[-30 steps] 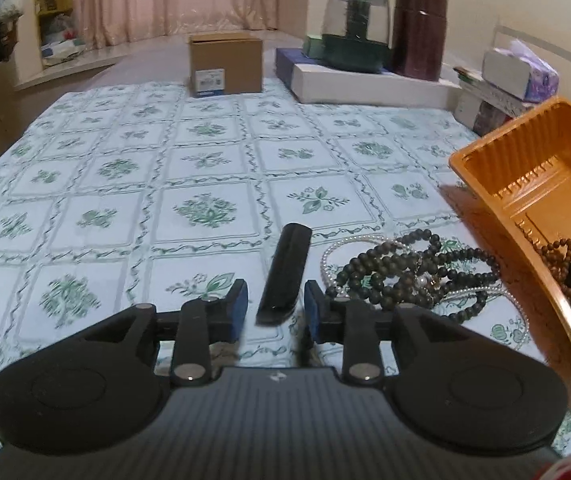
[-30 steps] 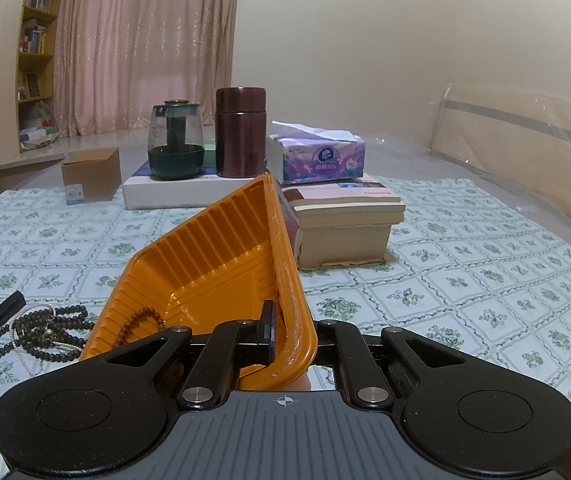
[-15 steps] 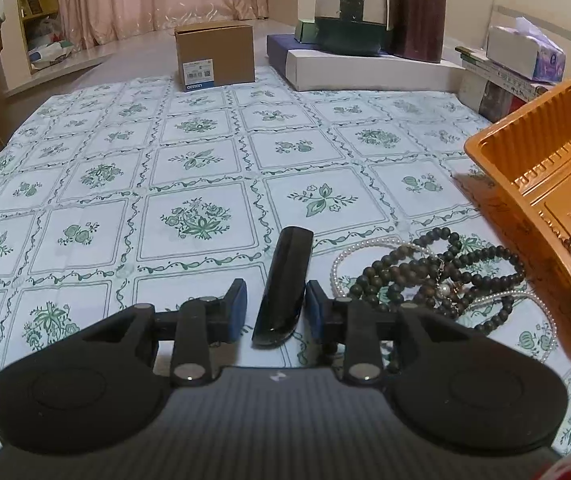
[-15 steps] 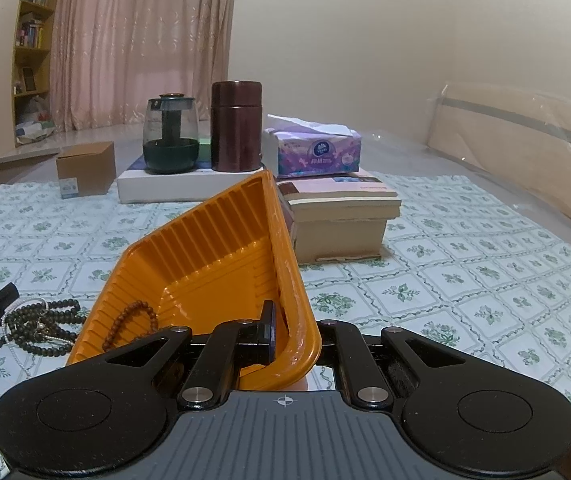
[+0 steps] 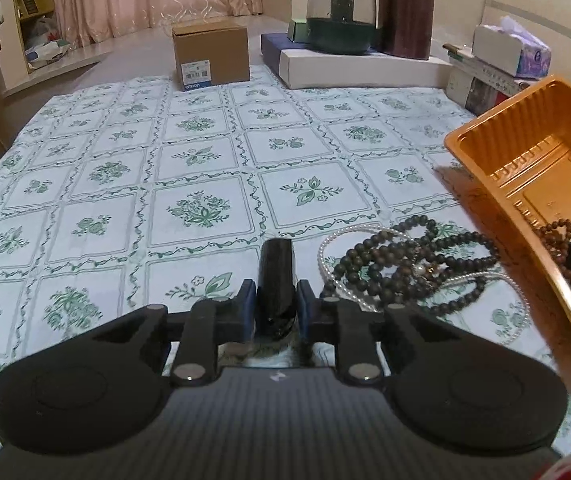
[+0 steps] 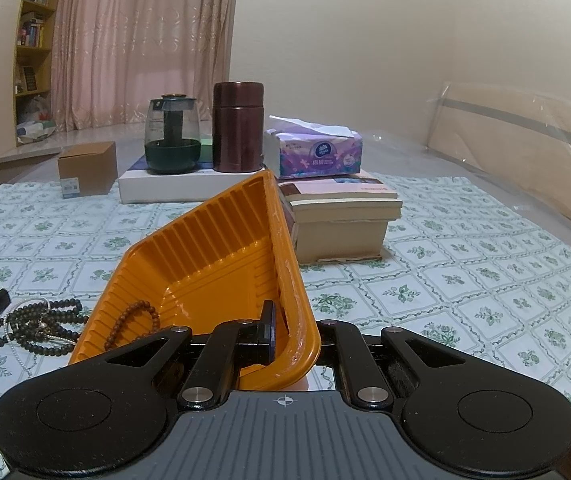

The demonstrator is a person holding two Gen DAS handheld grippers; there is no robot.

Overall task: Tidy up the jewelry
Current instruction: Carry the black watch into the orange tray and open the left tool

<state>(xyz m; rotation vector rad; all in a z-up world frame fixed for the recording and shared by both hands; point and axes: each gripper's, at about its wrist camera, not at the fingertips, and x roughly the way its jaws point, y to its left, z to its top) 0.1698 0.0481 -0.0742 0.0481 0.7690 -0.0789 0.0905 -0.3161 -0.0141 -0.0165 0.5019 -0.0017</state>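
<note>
Left tongs: jaws just closing, now clamped on black bar-shaped piece on table, beside dark bead strands. Right tongs: clamped on rim of tilted orange tray containing brown bead bracelet.

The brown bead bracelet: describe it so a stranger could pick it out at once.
Find the orange tray that the right gripper holds tilted over the floral tablecloth. Inside it, low against the ribbed left wall, lies the brown bead bracelet, a small closed loop. Unlike the darker beads tangled with a pearl strand on the cloth beside the tray, it is reddish-brown and alone.
</note>
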